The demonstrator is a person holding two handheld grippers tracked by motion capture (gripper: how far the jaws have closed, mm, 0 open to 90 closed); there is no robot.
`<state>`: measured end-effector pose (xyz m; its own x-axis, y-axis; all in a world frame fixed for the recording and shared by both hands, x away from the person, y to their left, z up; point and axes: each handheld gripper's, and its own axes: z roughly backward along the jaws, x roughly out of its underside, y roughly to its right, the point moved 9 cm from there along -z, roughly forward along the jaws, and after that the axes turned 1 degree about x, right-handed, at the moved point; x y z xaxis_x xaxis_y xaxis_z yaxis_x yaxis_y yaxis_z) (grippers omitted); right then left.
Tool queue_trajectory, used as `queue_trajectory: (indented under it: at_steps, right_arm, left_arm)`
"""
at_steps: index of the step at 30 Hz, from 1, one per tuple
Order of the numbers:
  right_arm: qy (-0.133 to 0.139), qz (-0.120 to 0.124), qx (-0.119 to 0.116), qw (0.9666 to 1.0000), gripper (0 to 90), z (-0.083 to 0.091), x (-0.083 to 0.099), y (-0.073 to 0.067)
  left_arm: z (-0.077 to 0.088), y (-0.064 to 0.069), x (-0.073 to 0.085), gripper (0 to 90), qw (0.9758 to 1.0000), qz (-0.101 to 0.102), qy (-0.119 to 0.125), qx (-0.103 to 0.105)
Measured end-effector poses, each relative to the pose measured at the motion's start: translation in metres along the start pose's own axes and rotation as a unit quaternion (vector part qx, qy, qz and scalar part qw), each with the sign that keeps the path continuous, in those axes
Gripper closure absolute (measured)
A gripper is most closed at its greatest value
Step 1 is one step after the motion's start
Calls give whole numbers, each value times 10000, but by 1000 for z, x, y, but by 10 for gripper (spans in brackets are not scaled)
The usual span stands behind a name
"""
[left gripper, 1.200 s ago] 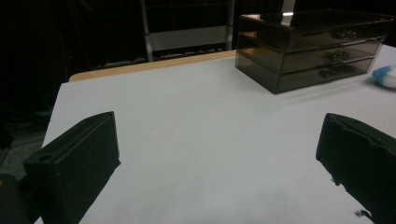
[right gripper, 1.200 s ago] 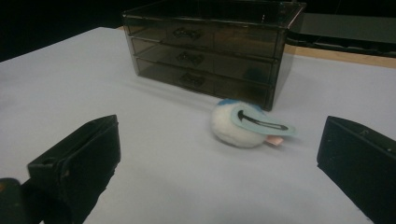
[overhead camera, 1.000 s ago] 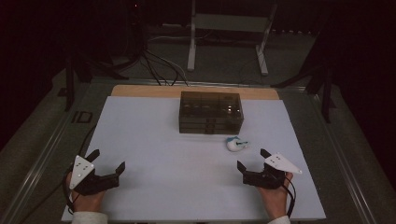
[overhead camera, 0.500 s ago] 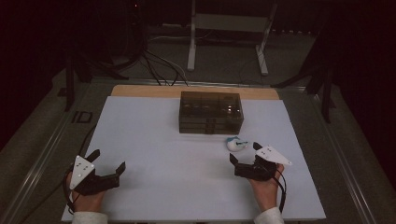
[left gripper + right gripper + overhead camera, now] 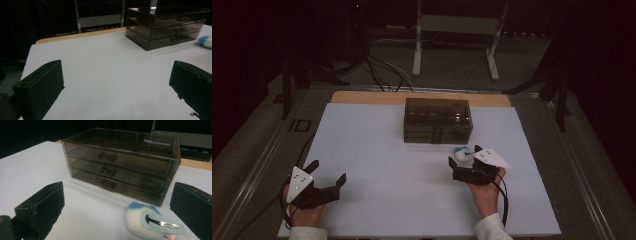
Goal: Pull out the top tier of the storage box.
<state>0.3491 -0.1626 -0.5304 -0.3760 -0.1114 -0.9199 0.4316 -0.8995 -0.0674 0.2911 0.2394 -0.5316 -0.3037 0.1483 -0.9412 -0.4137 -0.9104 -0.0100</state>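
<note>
A smoked see-through box with three shut drawers [image 5: 438, 120] stands at the far middle of the white mat [image 5: 377, 150]. Just in front of its right end lies a small white and blue fluffy hair clip [image 5: 460, 153]. My right gripper [image 5: 463, 157] is open and low on the mat, with its jaws on either side of the clip. In the right gripper view the clip [image 5: 147, 222] lies between the jaws, nearer the right one, underside up with its metal snap showing, and the box [image 5: 120, 162] stands behind it. My left gripper [image 5: 328, 171] rests open at the near left, holding nothing.
A wooden strip [image 5: 362, 97] runs along the mat's far edge. Behind the table are a metal stand [image 5: 452, 30] and loose cables [image 5: 382, 70] on the dark floor. In the left gripper view the box [image 5: 167, 25] is far right, with the clip [image 5: 206, 41] at the edge.
My right gripper has moved forward and to the left, up to the fluffy clip, so its jaws now flank it. The left gripper has stayed put.
</note>
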Motion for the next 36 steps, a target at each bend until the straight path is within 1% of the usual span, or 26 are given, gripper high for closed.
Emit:
queue_trajectory:
  at_steps: [1,2,3,4,5,8,9,10,11,12,13,17,18,19,21,24,27,29,31,33,34,35,36]
  right_arm:
    - [-31,27,32,10000,0,-5,-1,-3]
    - [-31,27,32,10000,0,-5,-1,-3]
    - [-60,64,62,9999,0,-10,-1,-6]
    - [-60,64,62,9999,0,-10,-1,-6]
    - [-122,158,155,9997,0,-17,-1,-8]
    - [-142,167,173,9996,0,-20,-1,-9]
    - [-174,140,163,9996,0,-24,-1,-10]
    - [-188,119,196,9996,0,-33,-3,-12]
    - [-188,119,196,9996,0,-33,-3,-12]
    - [-191,105,198,9996,0,-37,-5,-14]
    - [-191,105,198,9996,0,-37,-5,-14]
    - [-207,64,244,9995,0,-47,-7,-15]
    - [-190,-54,259,9995,0,-53,-8,-15]
    - [-190,-54,259,9995,0,-53,-8,-15]
    - [-164,-149,288,9993,0,-58,-11,-16]
    - [-136,-173,368,9991,0,-63,-14,-18]
    - [-129,-219,379,9990,0,-69,-17,-21]
    - [-149,-175,412,9989,0,-73,-18,-24]
    - [-165,-61,458,9988,0,-77,-19,-27]
    - [-186,-64,469,9987,0,-79,-19,-28]
    - [-207,-79,516,9984,0,-82,-18,-29]
    - [-249,-90,633,9976,1,-85,-17,-27]
    - [-252,-129,701,9971,7,-87,-17,-27]
  left_arm:
    - [0,0,0,6,10000,-1,0,-2]
    - [0,0,0,6,10000,-1,0,-2]
    - [0,0,0,6,10000,4,2,-4]
    - [0,0,0,6,10000,5,6,-4]
    - [0,0,0,6,10000,4,7,-1]
    - [0,-1,0,6,10000,-1,6,-7]
    - [0,-1,0,6,10000,-2,6,-10]
    - [0,-1,0,6,10000,3,7,-8]
    - [0,-1,0,6,10000,3,7,-8]
    - [0,-1,0,6,10000,-3,2,-10]
    - [0,-1,0,6,10000,-3,2,-10]
    - [0,-1,0,6,10000,-5,9,-25]
    - [0,-1,0,6,10000,-8,9,-31]
    - [0,-1,0,6,10000,-8,9,-31]
    - [0,-2,0,6,10000,-7,2,-31]
    - [0,-2,0,6,10000,-5,0,-33]
    - [0,-2,0,6,10000,-17,8,-41]
    - [0,-2,-1,6,10000,-11,31,-52]
    - [0,-3,-1,6,10000,1,31,-54]
    - [0,-3,0,6,10000,5,27,-56]
    - [0,-3,0,6,10000,4,29,-58]
    - [0,-3,-1,6,10000,7,35,-61]
    - [0,-3,-1,6,10000,14,42,-55]
